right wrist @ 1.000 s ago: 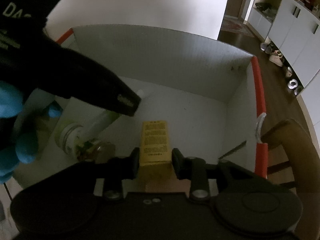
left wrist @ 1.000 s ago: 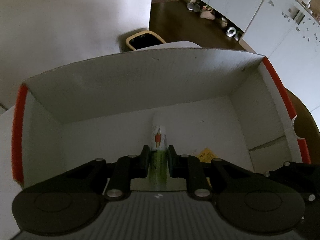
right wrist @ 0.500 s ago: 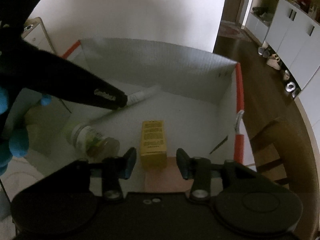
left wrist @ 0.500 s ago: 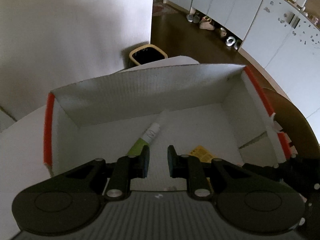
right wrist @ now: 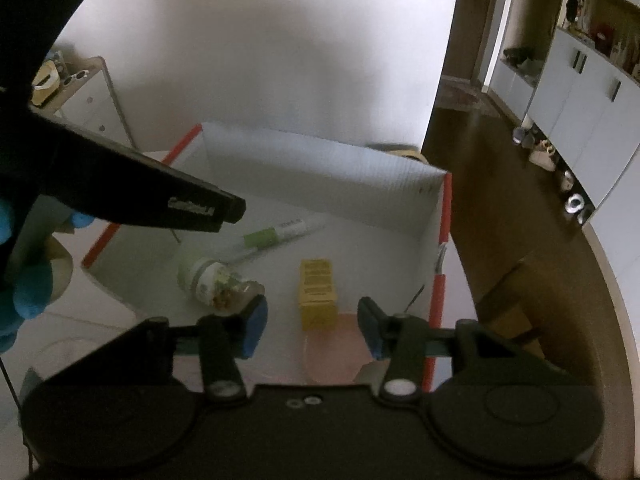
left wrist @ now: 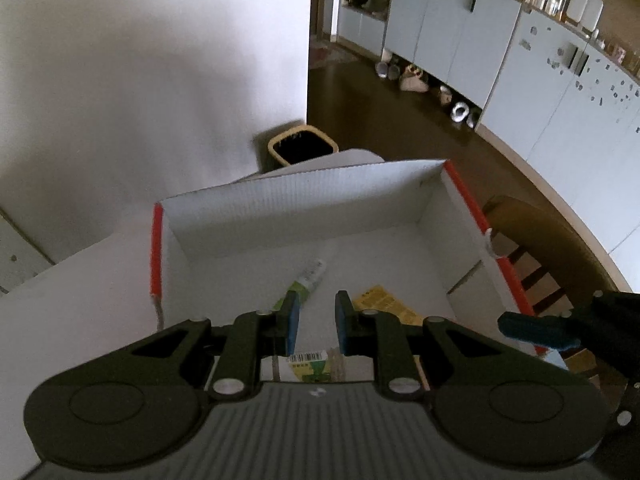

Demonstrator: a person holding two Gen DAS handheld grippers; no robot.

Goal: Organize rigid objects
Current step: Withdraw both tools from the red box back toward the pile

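Note:
A white cardboard box (left wrist: 304, 208) with red edges holds a green-and-white tube (left wrist: 310, 276), a yellow carton (left wrist: 384, 304) and a small jar (right wrist: 212, 284) lying on its side. My left gripper (left wrist: 316, 320) hangs above the box's near side, its pads close together with nothing between them; the tube lies beyond its left finger. My right gripper (right wrist: 312, 326) hovers above the yellow carton (right wrist: 318, 292). Its jaws are opening and the pads stand clear of the carton. From the right wrist, the left gripper's black body (right wrist: 160, 196) crosses over the box's left edge.
A hand in a blue glove (right wrist: 28, 296) holds the left gripper. A barcoded packet (left wrist: 310, 364) lies under the left fingers. A wooden chair (left wrist: 520, 248) stands right of the box, a wastebasket (left wrist: 302, 148) behind it, and white cabinets (left wrist: 520, 60) beyond.
Both grippers have risen and drawn back from the box. The right jaws have spread off the yellow carton, which stays on the box floor. The tube now lies clear of the left fingers.

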